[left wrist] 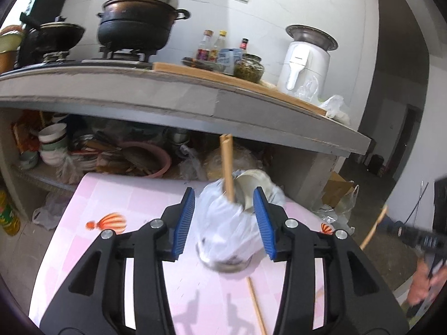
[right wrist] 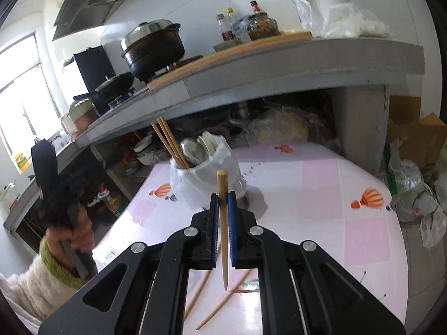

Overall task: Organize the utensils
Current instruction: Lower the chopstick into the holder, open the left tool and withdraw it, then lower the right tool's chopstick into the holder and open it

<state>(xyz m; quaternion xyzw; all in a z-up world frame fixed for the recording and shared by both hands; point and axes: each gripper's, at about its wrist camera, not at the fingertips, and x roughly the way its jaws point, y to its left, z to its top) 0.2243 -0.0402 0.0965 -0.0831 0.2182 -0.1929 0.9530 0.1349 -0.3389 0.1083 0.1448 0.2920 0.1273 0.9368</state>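
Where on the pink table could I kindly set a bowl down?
Free: the pink table right of the bagged utensil holder, around the balloon print. Crowded: the near edge, where loose chopsticks lie under the right gripper.

- A table [right wrist: 321,195] with a pink-and-white checked cover printed with orange striped balloons [right wrist: 368,198] carries the things.
- A holder wrapped in a white plastic bag [right wrist: 206,178] stands on it toward the far left side, with 2 chopsticks [right wrist: 169,145] and pale spoons [right wrist: 206,142] sticking up out of it.
- 2 loose chopsticks [right wrist: 223,304] lie flat on the cover at the near edge, crossing each other at an angle.
- In the left wrist view, 1 loose chopstick [left wrist: 257,305] lies on the cover just in front of the holder's metal base [left wrist: 226,265].
- The table stands close against a grey concrete counter [right wrist: 251,72] with a shelf beneath.
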